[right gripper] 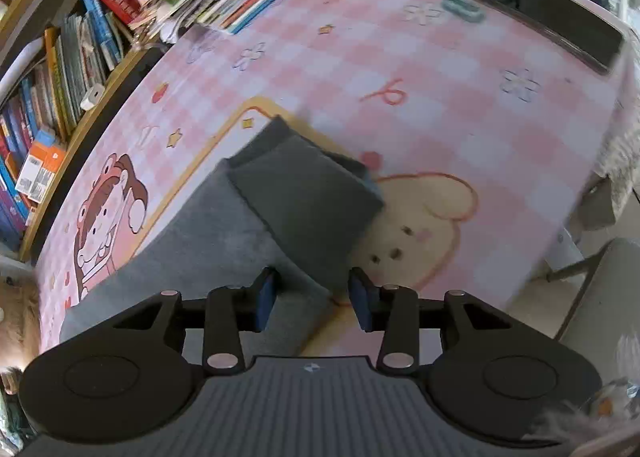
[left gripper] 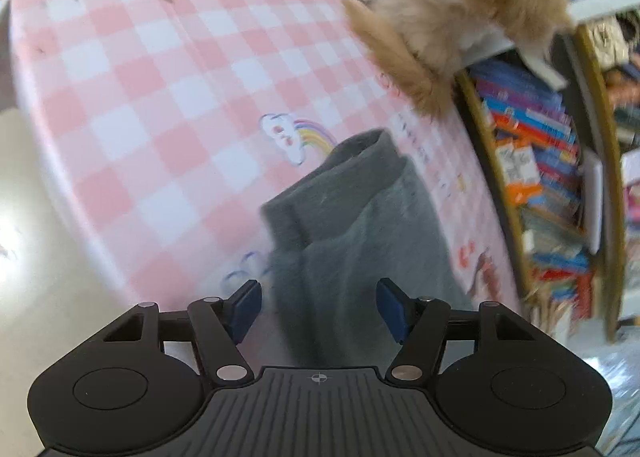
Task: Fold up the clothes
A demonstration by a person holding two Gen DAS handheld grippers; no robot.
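Fold laid: the grey garment (right gripper: 240,229), soft knit with ribbed cuffs, lies doubled on the pink checked worktop (left gripper: 140,97). Left claw (left gripper: 318,307) and right claw (right gripper: 312,299) both stand spread, pinching nothing. Next move likely calls for regripping an edge.

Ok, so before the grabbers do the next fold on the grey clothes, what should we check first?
1. Left gripper let go: ok, its blue pads stand apart with the grey garment loose between them.
2. Right gripper let go: ok, pads apart, not pressing the cloth.
3. Garment on the checked tablecloth: ok, it lies on the cloth, ribbed cuff folded over on top.
4. Phone out of the way: ok, far corner.
5. Furry animal clear of the garment: ok for now, but close.
6. Fold edges lined up: cannot tell, too blurred.
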